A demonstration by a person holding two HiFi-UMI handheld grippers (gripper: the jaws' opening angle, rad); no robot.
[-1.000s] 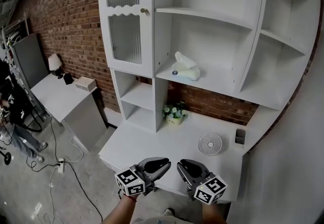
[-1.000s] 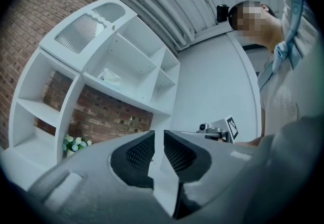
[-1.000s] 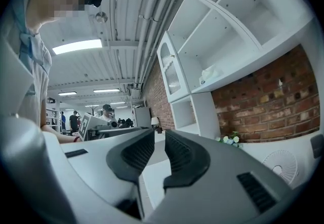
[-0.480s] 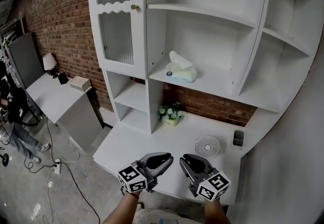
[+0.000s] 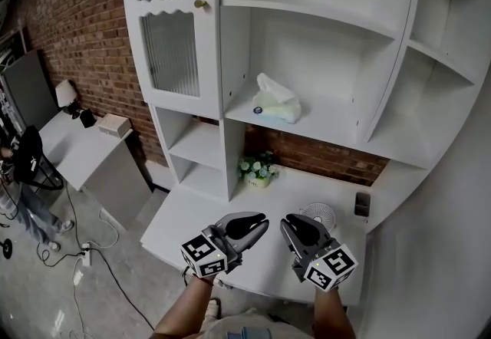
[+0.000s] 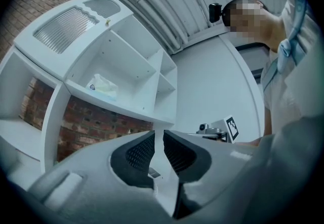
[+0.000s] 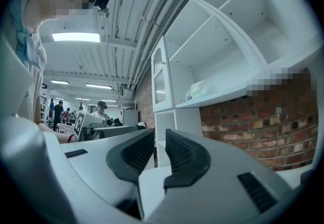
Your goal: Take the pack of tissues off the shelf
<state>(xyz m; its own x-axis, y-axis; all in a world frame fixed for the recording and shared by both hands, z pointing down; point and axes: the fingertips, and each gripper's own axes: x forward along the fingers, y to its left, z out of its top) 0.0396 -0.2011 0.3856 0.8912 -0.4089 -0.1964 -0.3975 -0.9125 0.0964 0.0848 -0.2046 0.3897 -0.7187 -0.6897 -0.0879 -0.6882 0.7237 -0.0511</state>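
Note:
The pack of tissues is pale green with a white tissue sticking up. It lies on the middle shelf board of a white shelf unit. It shows small and far off in the left gripper view and the right gripper view. My left gripper and right gripper are side by side low over the desk's front edge, well below the pack. The left gripper and the right gripper each keep their jaws a narrow slit apart, with nothing between them.
On the white desk under the shelves stand a small white fan, a flower pot and a dark small object. A glass-front cabinet door is at upper left. A side table with a lamp stands to the left.
The shelf unit has come closer and shifted left in the head view. Both grippers have risen slightly and moved forward over the desk edge. Their jaws look the same.

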